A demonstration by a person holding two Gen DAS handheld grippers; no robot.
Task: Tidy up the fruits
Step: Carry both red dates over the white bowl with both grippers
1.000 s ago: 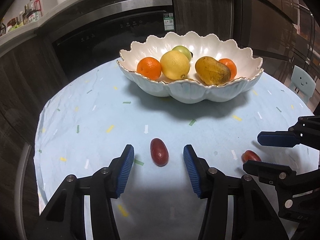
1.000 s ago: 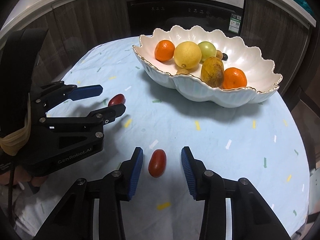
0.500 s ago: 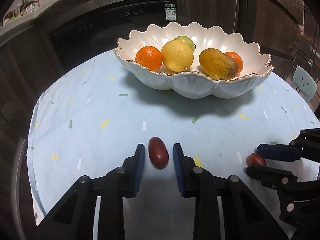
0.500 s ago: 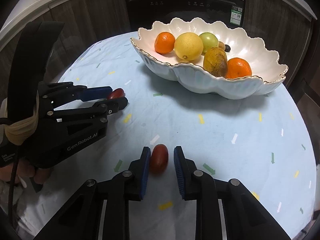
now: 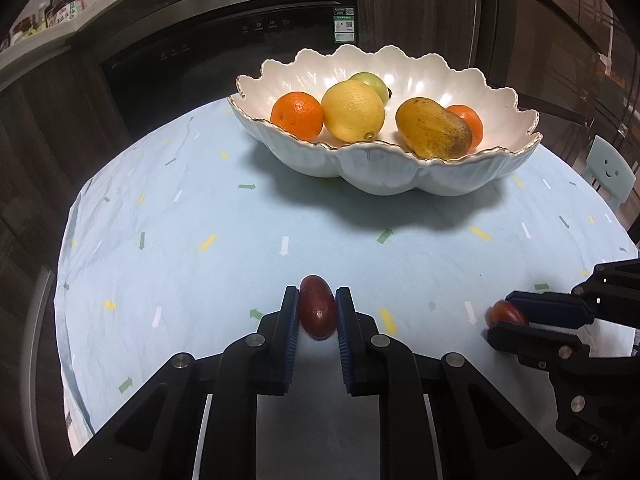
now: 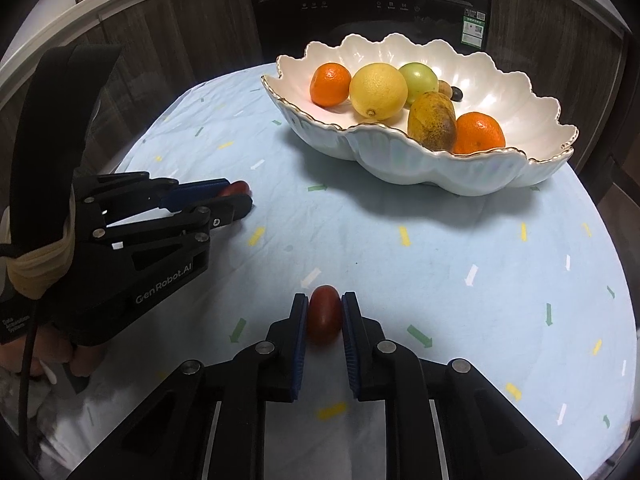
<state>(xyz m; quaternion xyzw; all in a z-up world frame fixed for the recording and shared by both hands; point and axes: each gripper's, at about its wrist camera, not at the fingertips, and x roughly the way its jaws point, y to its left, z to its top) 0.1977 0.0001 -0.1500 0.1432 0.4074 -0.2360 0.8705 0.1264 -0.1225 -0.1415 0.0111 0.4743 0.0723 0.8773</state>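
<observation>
My left gripper (image 5: 317, 303) is shut on a dark red oval tomato (image 5: 318, 307) that rests on the light blue tablecloth. My right gripper (image 6: 325, 312) is shut on a brighter red oval tomato (image 6: 325, 315), also down at the cloth. Each gripper shows in the other's view: the right gripper (image 5: 505, 318) at the right, the left gripper (image 6: 236, 196) at the left. A white scalloped bowl (image 5: 400, 176) beyond them holds two oranges, a lemon (image 5: 353, 111), a mango (image 5: 433, 128) and a green fruit.
The round table (image 5: 200, 220) has its edge close on the left and right. A dark oven front (image 5: 224, 52) and cabinets stand behind the bowl. A pale chair back (image 5: 610, 172) shows at the far right. The bowl also shows in the right wrist view (image 6: 440, 168).
Both grippers have closed from open onto their tomatoes. Both have moved forward a little toward the bowl.
</observation>
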